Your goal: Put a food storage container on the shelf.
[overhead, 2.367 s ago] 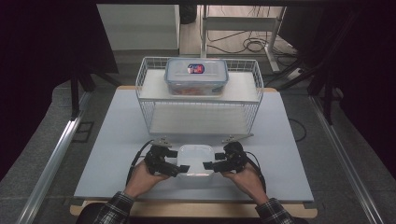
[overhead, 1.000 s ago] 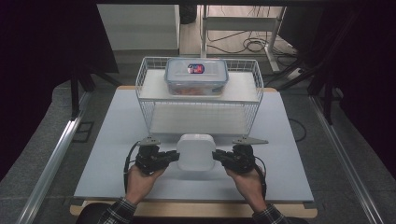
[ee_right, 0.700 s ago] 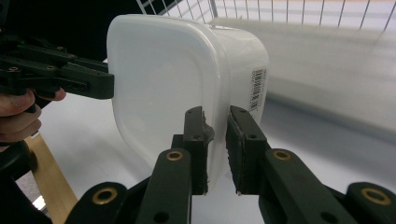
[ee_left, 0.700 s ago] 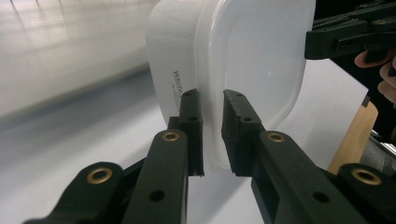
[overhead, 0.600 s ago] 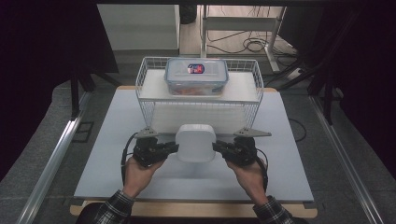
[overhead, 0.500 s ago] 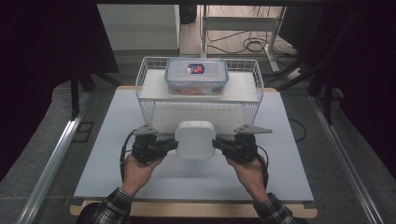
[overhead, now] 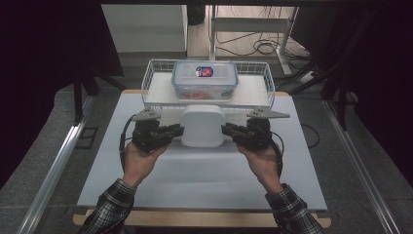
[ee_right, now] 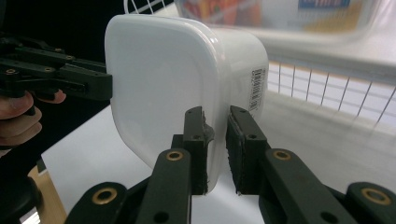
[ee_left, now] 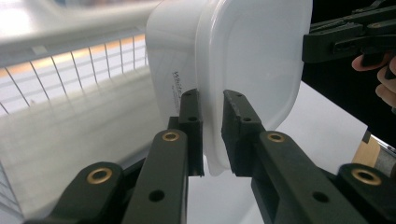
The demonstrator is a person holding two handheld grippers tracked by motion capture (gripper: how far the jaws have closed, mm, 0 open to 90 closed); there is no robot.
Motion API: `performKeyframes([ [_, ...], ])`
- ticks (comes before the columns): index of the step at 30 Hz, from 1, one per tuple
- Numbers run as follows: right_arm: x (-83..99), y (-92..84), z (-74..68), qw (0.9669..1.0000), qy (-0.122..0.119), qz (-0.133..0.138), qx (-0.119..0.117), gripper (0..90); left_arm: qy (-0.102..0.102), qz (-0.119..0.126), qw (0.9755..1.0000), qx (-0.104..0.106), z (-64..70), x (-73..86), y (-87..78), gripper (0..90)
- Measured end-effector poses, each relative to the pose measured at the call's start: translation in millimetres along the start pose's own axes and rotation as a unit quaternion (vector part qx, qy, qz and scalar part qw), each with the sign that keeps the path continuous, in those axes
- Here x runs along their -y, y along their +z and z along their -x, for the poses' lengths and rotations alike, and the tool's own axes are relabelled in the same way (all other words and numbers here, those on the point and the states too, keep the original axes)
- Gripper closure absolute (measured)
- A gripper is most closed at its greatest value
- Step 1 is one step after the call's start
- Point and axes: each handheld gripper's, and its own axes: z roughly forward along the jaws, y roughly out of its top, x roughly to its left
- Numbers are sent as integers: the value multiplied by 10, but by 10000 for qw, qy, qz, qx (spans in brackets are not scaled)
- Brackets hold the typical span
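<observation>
White box (overhead: 203, 126) held between two claws above the desk (overhead: 195, 170). The left claw (overhead: 178, 130) is clamped on the box's left rim; in the left gripper view its jaws pinch the rim edge (ee_left: 212, 135), with the right claw (ee_left: 336, 39) at the far side. The right claw (overhead: 227, 129) is likewise closed on the right rim, seen pinched in the right gripper view (ee_right: 215, 140). Beyond both claws stands a wire basket (overhead: 156, 80) carrying a clear lidded container (overhead: 204, 79). The box hangs just in front of the basket.
</observation>
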Motion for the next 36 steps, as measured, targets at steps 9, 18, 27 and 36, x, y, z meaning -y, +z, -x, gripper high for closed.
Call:
performKeyframes([
  [9,-331,-83,-21,9997,-77,232,-23,780,151,180,9997,-88,20,-400,-162,793],
  [18,-648,-197,-49,9990,-167,421,6,780,258,311,9992,-74,33,-718,-270,793],
  [27,-994,-256,-26,9984,-180,544,-20,779,231,428,9988,-7,-16,-1048,-352,794],
  [36,-1239,-237,54,9978,-95,651,24,776,176,449,9988,17,-87,-1320,-329,794],
])
